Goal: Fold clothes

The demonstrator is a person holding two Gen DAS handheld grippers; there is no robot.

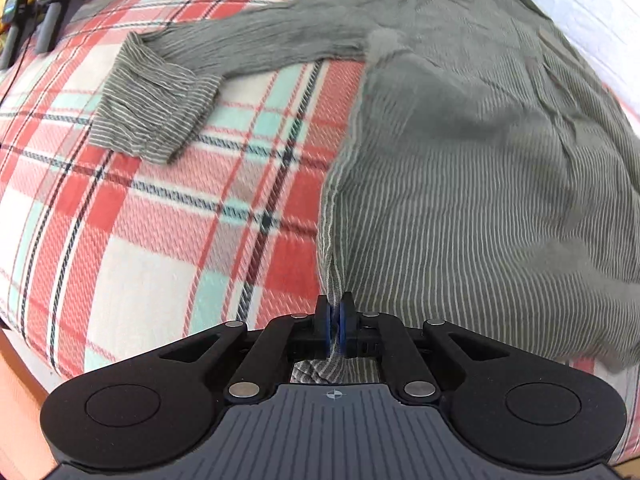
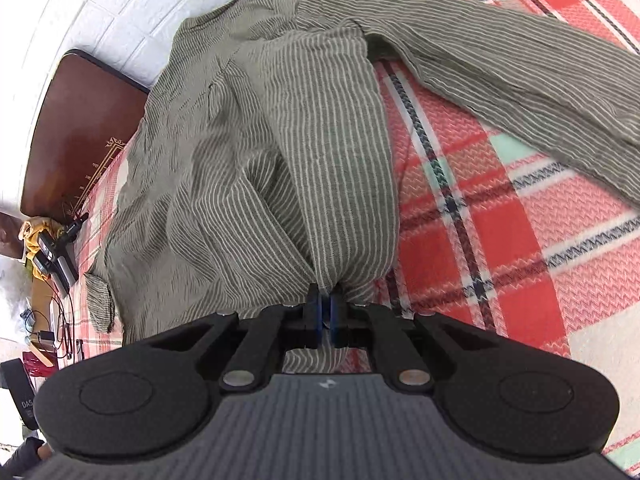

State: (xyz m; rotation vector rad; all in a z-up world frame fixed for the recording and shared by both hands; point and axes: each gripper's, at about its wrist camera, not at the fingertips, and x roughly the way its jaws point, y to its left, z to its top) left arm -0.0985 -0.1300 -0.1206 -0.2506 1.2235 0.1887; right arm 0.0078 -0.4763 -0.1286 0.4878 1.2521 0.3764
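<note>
A grey-green shirt with thin white stripes (image 1: 472, 168) lies on a plaid blanket (image 1: 160, 208). One long sleeve (image 1: 224, 52) stretches out to the left, its cuff flat on the blanket. My left gripper (image 1: 335, 320) is shut on the shirt's lower left edge, the cloth pinched between the blue pads. In the right wrist view the same shirt (image 2: 256, 160) is bunched and partly doubled over, with another sleeve (image 2: 520, 80) running off to the right. My right gripper (image 2: 325, 312) is shut on a gathered fold of the hem.
A white brick wall (image 2: 100, 12) and a dark wooden headboard (image 2: 80, 128) stand behind the bed. Small devices, cables and a yellow cloth (image 2: 44, 248) lie at the left edge; dark devices (image 1: 44, 4) show at the top left. A dark sleeve (image 2: 20, 456) shows at the bottom left.
</note>
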